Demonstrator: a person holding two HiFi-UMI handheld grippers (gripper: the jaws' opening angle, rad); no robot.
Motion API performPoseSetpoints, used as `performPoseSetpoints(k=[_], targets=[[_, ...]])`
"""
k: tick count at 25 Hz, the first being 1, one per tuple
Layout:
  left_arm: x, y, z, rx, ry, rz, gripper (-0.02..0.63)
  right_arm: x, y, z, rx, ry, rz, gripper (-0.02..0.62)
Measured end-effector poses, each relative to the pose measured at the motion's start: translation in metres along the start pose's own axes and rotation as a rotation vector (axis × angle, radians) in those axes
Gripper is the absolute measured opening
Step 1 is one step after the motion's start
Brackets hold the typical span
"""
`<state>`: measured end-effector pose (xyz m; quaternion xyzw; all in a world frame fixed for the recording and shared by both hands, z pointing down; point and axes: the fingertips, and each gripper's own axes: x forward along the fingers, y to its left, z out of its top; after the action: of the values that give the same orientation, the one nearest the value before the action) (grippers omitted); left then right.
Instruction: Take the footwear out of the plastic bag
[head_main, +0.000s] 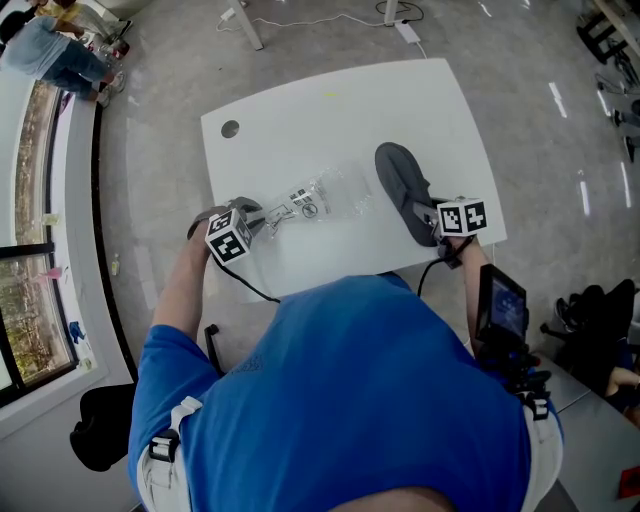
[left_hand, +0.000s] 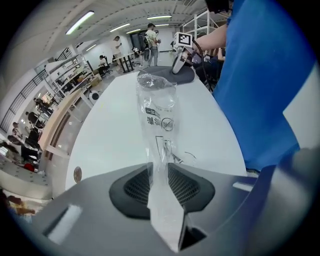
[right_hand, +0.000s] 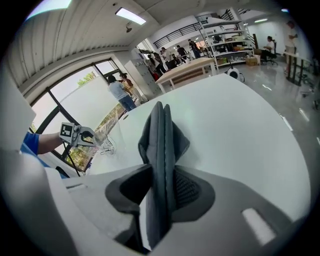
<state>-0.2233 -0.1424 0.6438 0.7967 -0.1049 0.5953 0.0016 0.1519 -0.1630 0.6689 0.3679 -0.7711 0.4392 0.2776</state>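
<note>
Jaws of our left gripper (left_hand: 159, 186) sit slightly apart around the thin clear bag (head_main: 325, 196). Our right gripper (right_hand: 162, 196) squeezes the soft gray shoe (head_main: 400, 178) by the white table (head_main: 300, 110) edge.

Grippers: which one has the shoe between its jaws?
The right gripper: the grey shoe stands between its jaws, out of the bag. The left gripper has only the clear plastic bag between its jaws.
</note>
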Motion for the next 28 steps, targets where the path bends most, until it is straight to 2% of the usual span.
performPoseSetpoints(k=[5,10,18,22,28], targets=[[0.005,0.004,-0.002,0.042,0.043,0.029,0.196,0.003,-0.009,-0.006,-0.028,0.028,-0.073,0.155],[0.001,0.009,0.001,0.056,0.034,0.050,0.218,0.005,-0.019,-0.006,-0.042,0.045,-0.133,0.204],[-0.015,0.016,0.005,0.023,-0.010,0.096,0.229,0.004,-0.034,-0.006,-0.104,0.077,-0.238,0.242],[-0.017,0.020,0.003,0.021,0.000,0.092,0.267,0.005,-0.034,-0.002,-0.146,0.087,-0.263,0.244],[-0.020,0.023,0.009,0.022,-0.025,0.116,0.272,-0.001,-0.032,0.001,-0.154,0.060,-0.255,0.244]])
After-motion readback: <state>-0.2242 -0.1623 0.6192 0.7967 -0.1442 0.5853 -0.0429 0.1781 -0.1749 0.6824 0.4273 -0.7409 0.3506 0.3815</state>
